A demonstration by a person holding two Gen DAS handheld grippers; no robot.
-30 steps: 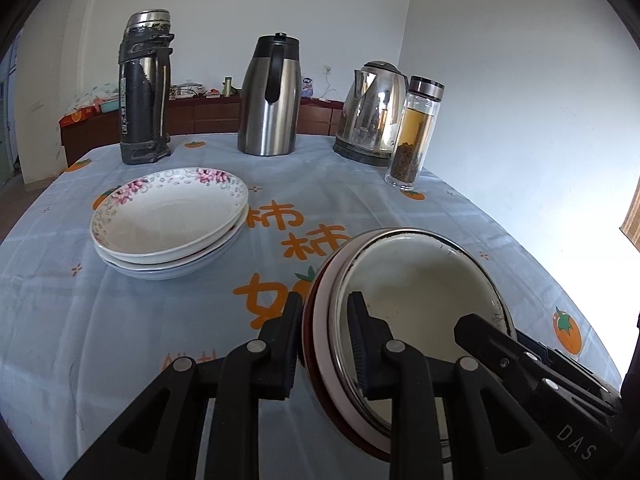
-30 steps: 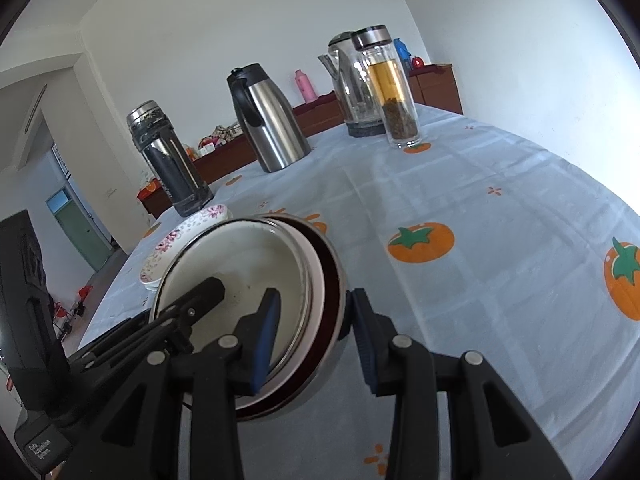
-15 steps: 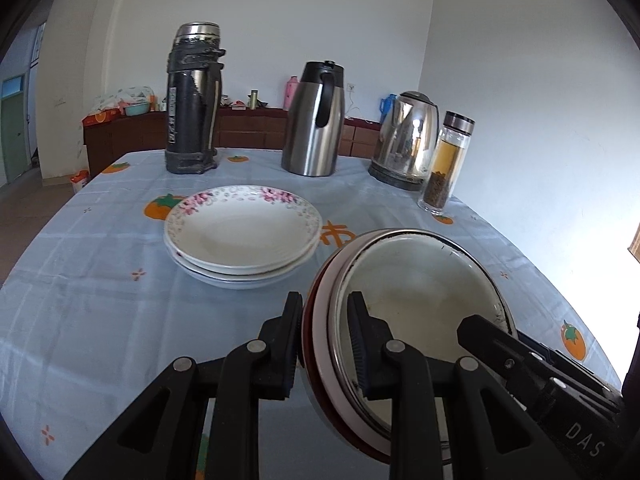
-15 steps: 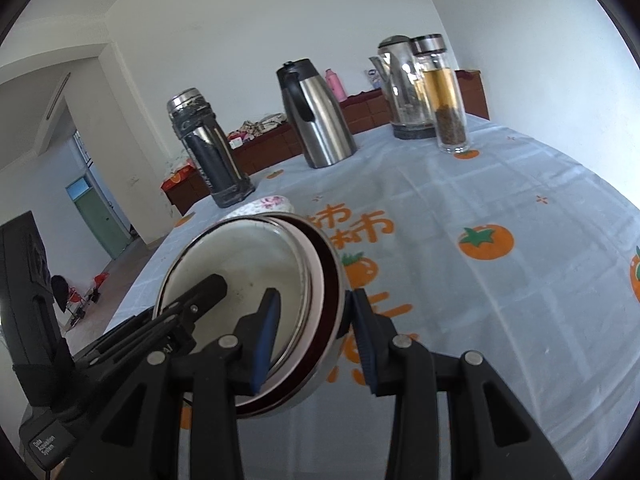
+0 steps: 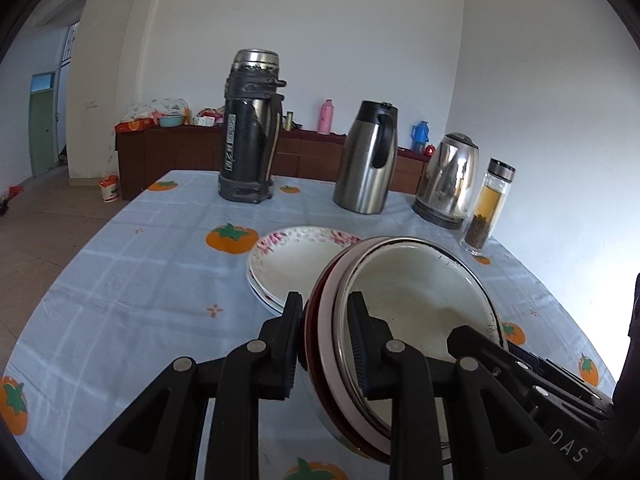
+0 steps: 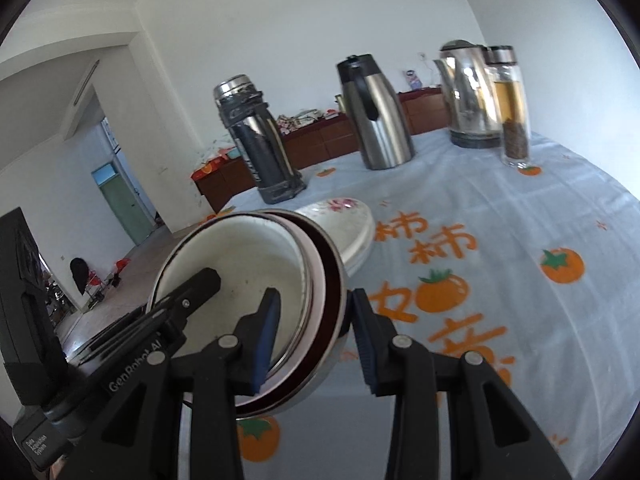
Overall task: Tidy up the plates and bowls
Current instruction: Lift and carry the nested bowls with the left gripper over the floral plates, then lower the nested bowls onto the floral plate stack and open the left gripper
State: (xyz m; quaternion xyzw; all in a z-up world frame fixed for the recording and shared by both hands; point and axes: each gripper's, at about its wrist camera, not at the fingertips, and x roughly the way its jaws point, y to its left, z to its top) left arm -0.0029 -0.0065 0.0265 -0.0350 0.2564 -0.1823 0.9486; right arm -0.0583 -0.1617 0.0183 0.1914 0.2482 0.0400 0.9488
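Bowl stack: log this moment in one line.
bowl stack: airborne | left gripper: clamped on rim | right gripper: clamped opposite | floral plates: on table

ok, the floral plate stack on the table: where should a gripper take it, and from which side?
Take the floral plates by the flared rim, one finger over it and one under the bottom plate. The rim overhangs the cloth, and the stack is shallow and wide, so no side grasp fits. Come from the near-left edge, which looks open; the held bowls cover the right.

Glossy white ceramic plates w/ pink flowers; enamel-look bowls, smooth, metal rims; shiny steel kettle; matt black plastic fingers; creased cloth on desk.
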